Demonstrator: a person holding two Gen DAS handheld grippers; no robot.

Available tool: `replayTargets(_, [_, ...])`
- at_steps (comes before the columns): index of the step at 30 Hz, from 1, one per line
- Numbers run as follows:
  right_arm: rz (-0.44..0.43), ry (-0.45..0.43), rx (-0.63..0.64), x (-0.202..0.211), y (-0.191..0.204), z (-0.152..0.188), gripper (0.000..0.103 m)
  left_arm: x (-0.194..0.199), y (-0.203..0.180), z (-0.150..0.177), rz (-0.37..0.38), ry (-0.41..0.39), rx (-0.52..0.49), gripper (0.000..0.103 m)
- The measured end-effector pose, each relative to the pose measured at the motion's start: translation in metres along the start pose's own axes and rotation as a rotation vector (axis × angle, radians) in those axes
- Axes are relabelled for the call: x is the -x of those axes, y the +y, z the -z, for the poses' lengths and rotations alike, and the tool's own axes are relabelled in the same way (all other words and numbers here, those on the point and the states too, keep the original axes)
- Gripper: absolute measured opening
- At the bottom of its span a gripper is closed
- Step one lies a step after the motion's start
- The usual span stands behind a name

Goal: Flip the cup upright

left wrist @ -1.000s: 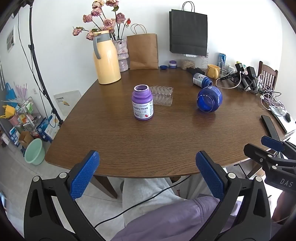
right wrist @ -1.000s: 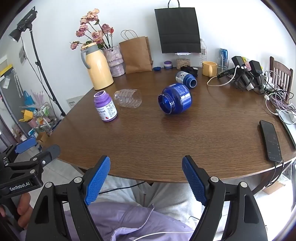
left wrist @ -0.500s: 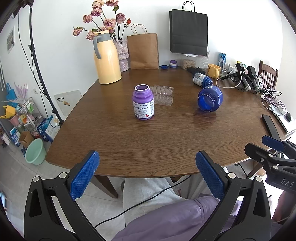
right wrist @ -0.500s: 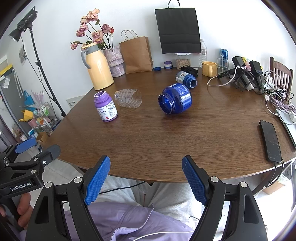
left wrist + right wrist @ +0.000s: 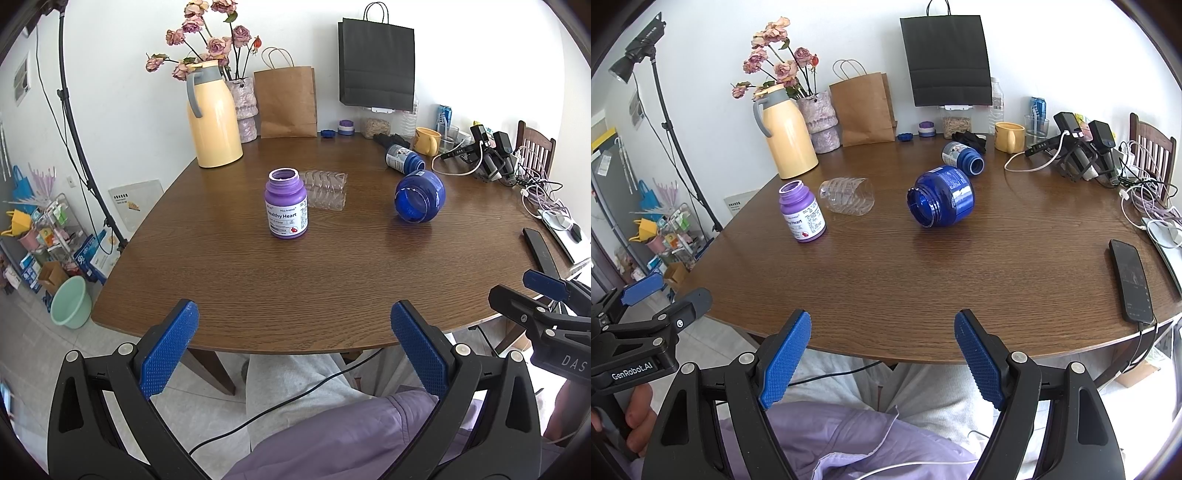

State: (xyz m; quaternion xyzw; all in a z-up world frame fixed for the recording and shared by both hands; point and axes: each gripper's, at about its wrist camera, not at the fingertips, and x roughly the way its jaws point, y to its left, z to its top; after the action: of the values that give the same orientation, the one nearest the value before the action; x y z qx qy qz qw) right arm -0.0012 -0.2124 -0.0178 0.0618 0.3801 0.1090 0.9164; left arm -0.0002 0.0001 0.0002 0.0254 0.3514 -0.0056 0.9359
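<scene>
A clear ribbed plastic cup (image 5: 327, 189) lies on its side on the brown table (image 5: 295, 288), just behind an upright purple bottle (image 5: 286, 204). It also shows in the right wrist view (image 5: 847, 195), with the purple bottle (image 5: 802, 211) to its left. My left gripper (image 5: 293, 347) is open and empty, held before the table's near edge. My right gripper (image 5: 882, 354) is open and empty, also before the near edge. Both are well short of the cup.
A large blue jar (image 5: 940, 201) and a smaller blue bottle (image 5: 962, 157) lie on their sides. A yellow thermos (image 5: 212, 114), flower vase, paper bags (image 5: 288, 103), yellow mug (image 5: 1008, 136), chargers and cables stand at the back and right. A phone (image 5: 1130, 280) lies near the right edge.
The left wrist view has shifted very slightly. Nothing on the table has moved and both grippers stay open.
</scene>
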Motion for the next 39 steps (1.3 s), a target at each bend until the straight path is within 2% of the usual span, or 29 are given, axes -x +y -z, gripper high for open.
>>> replayTargets(39, [0.003, 0.005, -0.003, -0.0032, -0.0044, -0.0001, 0.083, 0.0001, -0.0003, 0.0001, 0.0, 0.002, -0.004, 0.103])
